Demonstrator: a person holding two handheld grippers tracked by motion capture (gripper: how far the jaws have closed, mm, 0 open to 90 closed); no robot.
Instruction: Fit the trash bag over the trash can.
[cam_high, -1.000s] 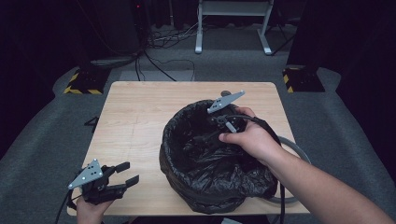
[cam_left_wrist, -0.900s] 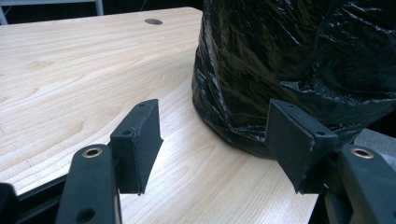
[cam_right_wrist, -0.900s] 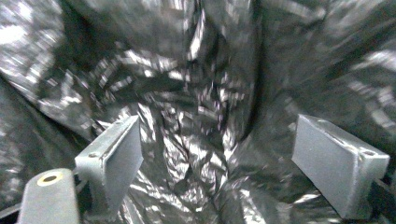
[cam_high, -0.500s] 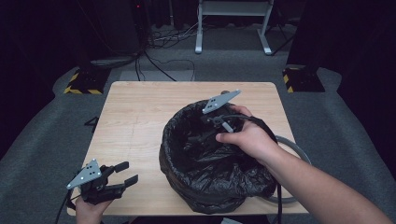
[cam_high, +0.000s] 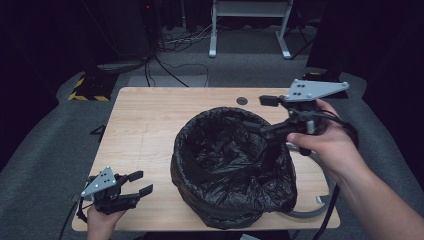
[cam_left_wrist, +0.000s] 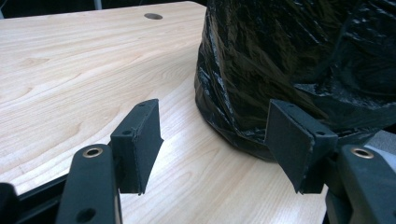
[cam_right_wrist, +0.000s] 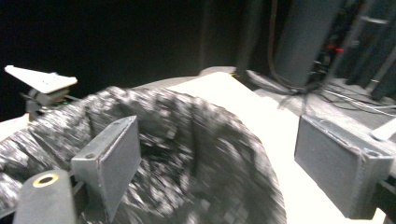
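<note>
A crinkled, glossy black plastic bag (cam_high: 232, 170) lines a round bin standing on the pale wood-grain worktop (cam_high: 150, 130), toward its near right corner; its inside looks dark and what it holds cannot be told. The right tool (cam_high: 267, 116) hangs above the bag's far right rim, jaws wide apart, gripping nothing. The left tool (cam_high: 140, 183) sits at the near left corner, jaws open and empty. Grey carpet and cables surround the worktop.

Your left gripper (cam_high: 134, 183) and right gripper (cam_high: 260, 114) are black, each topped by a grey three-cornered plate with dark holes, brass-ringed screws by the jaws, black cables trailing.
</note>
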